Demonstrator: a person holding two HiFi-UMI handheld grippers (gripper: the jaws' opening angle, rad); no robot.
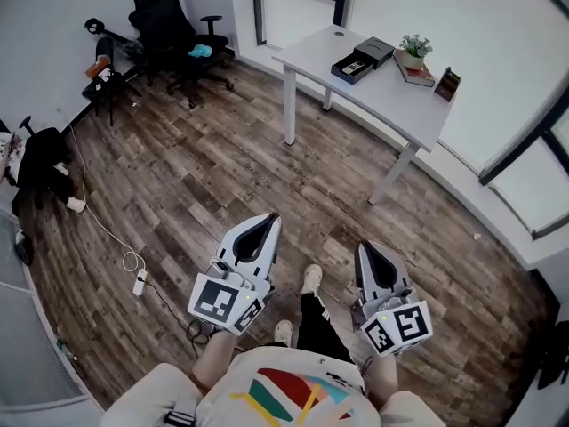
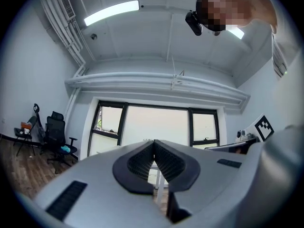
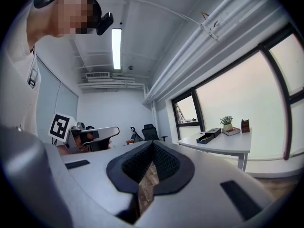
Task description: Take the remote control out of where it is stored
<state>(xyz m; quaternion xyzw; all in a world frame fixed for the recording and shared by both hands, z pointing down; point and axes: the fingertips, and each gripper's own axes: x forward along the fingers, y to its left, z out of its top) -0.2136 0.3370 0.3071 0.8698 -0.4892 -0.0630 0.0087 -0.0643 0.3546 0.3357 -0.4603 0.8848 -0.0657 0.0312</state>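
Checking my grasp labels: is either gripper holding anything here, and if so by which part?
Nothing is held. The left gripper and the right gripper both have their jaws together with nothing between them.

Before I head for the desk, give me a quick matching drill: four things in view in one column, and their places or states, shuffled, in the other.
Things:
1. left gripper
2. black box
3. potted plant
4. white power strip

Places or states:
A. standing on a book
B. jaws shut, nothing between them
C. lying on the wood floor
D. on the white desk

Pairs: 1-B, 2-D, 3-A, 4-C
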